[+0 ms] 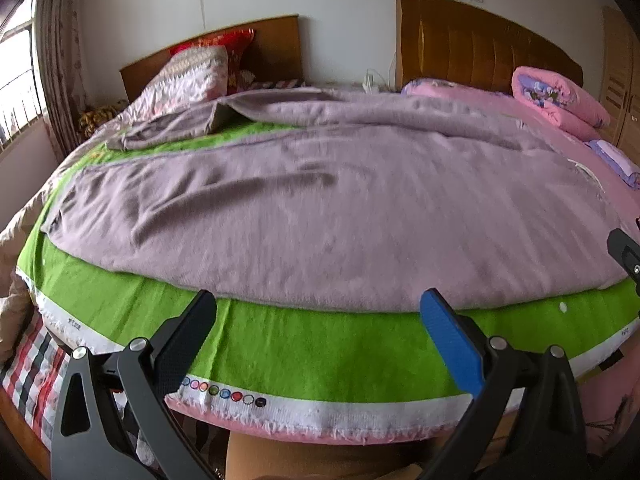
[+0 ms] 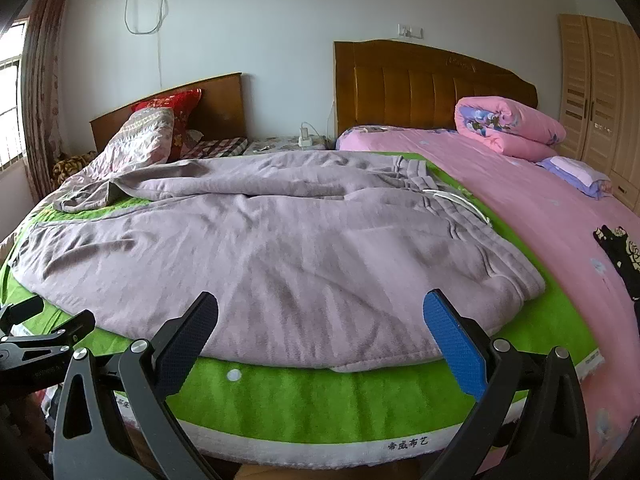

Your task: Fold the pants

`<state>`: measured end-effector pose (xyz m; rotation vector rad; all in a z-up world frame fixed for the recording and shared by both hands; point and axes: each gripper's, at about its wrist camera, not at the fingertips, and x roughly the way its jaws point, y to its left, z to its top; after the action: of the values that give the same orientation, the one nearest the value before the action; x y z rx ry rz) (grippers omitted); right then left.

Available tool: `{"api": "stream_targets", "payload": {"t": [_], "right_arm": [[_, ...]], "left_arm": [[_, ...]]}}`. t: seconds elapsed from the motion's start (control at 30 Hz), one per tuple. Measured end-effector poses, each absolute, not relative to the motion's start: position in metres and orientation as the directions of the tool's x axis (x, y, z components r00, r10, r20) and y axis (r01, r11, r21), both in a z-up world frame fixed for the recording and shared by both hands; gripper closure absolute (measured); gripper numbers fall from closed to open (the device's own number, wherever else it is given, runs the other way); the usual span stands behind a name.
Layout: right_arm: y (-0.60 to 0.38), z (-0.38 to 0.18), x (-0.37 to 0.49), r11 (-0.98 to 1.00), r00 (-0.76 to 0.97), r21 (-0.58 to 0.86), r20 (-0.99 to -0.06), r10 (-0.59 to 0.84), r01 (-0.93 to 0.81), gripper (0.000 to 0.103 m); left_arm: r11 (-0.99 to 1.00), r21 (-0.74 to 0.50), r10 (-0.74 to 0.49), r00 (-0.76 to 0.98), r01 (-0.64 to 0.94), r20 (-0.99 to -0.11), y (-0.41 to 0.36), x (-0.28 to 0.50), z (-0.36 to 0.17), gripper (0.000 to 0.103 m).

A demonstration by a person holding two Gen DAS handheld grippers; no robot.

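Note:
Mauve-grey pants (image 1: 320, 204) lie spread across a green cloth (image 1: 320, 344) on the bed, legs running to the left, waistband with a white drawstring (image 2: 460, 200) at the right. My left gripper (image 1: 318, 304) hangs open just above the pants' near edge with nothing between its fingers. My right gripper (image 2: 320, 306) is open too, over the near edge of the pants (image 2: 280, 248) toward the waist end. The tip of the left gripper (image 2: 44, 320) shows at the left edge of the right wrist view; the right gripper's fingers (image 1: 624, 252) show at the right edge of the left wrist view.
The green cloth (image 2: 320, 396) covers a pink sheet (image 2: 540, 216). A rolled pink quilt (image 2: 508, 124) and folded lilac pillow (image 2: 576, 172) sit by the headboard. A second bed with patterned pillows (image 2: 140, 140) stands at the left. A wardrobe (image 2: 600, 92) is at the right.

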<state>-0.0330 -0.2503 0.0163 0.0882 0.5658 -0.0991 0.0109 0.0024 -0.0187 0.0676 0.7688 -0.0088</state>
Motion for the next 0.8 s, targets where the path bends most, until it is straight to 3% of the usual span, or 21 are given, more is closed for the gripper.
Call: {"api": "stream_targets", "payload": {"t": [0.23, 0.47, 0.63, 0.7, 0.8], "right_arm": [[-0.267, 0.021, -0.014, 0.990, 0.808, 0.068, -0.586, -0.061, 0.124, 0.004], [-0.290, 0.041, 0.036, 0.992, 0.763, 0.120, -0.644, 0.056, 0.028, 0.004], [-0.327, 0.075, 0.109, 0.992, 0.765, 0.102, -0.632, 0.126, -0.079, 0.004], [-0.344, 0.090, 0.148, 0.995, 0.785, 0.056, -0.611, 0.101, -0.084, 0.004], [-0.369, 0.096, 0.215, 0.988, 0.782, 0.031, -0.608, 0.138, -0.151, 0.004]], "left_arm": [[0.992, 0.118, 0.054, 0.730, 0.037, -0.681, 0.001, 0.017, -0.021, 0.001], [0.983, 0.111, -0.030, 0.728, 0.145, -0.685, -0.006, 0.058, 0.006, 0.001], [0.945, 0.305, 0.062, 0.847, 0.121, -0.528, -0.019, 0.122, 0.066, 0.001], [0.960, 0.256, 0.047, 0.841, 0.110, -0.540, -0.015, 0.162, 0.089, 0.001], [0.963, -0.052, -0.221, 0.661, 0.266, -0.717, -0.006, 0.254, 0.100, 0.001]]}}
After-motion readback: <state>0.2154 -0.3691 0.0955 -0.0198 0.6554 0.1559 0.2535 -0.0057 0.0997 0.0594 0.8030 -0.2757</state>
